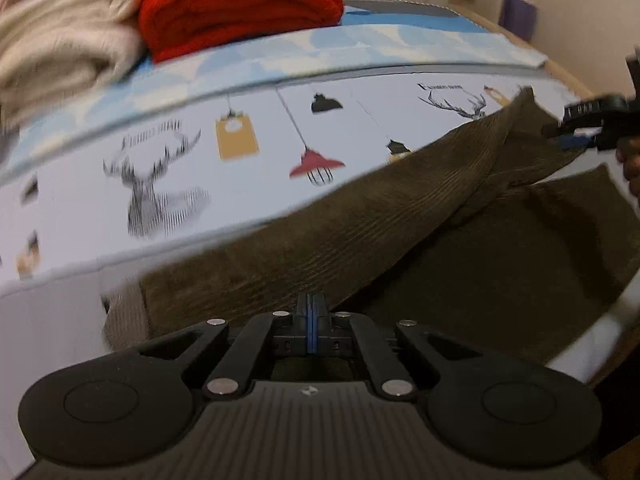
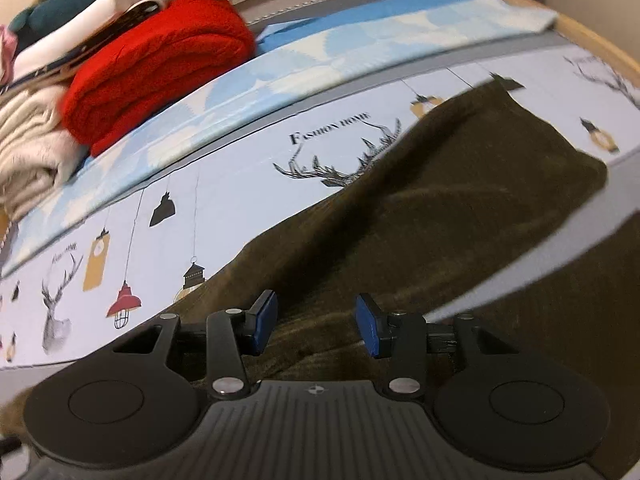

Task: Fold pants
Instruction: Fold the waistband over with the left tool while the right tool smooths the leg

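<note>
Item: brown corduroy pants [image 1: 360, 216], laid on the printed bed sheet [image 1: 240, 168]. 1 leg is seen doubled diagonally over the other; folding is judged partly done. Left claw [image 1: 311, 320] clenched, apparently pinching fabric; right claw [image 2: 316, 322] released above the cloth.

The left gripper's [image 1: 311, 322] pads are pressed together, yet whether any cloth sits between them can't be made out. The pants [image 1: 400, 240] run off the bottom and right edges of its view. The right gripper [image 1: 576, 130] is cut by that right edge. The bedsheet [image 1: 168, 184] prints smear with blur; the cream blanket [image 1: 60, 40] too.
</note>
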Action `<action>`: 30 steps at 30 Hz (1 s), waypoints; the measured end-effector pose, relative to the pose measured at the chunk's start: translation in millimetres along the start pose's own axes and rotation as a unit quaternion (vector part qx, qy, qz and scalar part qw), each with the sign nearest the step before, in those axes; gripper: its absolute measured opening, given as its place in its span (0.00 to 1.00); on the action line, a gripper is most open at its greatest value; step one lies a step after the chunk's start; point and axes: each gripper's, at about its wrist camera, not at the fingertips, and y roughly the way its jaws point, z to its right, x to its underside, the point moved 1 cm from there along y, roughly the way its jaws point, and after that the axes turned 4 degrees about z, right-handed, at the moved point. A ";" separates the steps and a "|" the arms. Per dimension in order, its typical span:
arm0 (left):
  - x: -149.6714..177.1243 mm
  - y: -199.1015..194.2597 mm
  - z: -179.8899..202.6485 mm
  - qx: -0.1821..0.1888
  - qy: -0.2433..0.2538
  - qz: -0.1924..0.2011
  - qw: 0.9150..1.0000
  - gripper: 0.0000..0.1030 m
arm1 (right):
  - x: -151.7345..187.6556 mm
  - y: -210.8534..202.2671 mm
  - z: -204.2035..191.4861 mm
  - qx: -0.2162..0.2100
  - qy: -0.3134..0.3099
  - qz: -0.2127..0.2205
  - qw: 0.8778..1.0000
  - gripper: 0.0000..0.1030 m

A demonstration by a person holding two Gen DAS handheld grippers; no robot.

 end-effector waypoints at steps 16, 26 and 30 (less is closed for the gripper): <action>54.7 46.4 -134.2 0.004 -0.436 -0.130 0.891 0.66 | -21.3 1.6 69.5 -0.008 0.140 0.027 0.990 0.44; 22.6 43.2 -158.8 -0.071 -0.444 -0.051 0.892 0.53 | -42.5 59.7 90.3 -0.049 0.208 0.012 0.977 0.45; 16.1 45.5 -163.7 -0.069 -0.451 -0.043 0.889 0.53 | -46.8 92.2 90.6 -0.052 0.217 0.001 0.975 0.45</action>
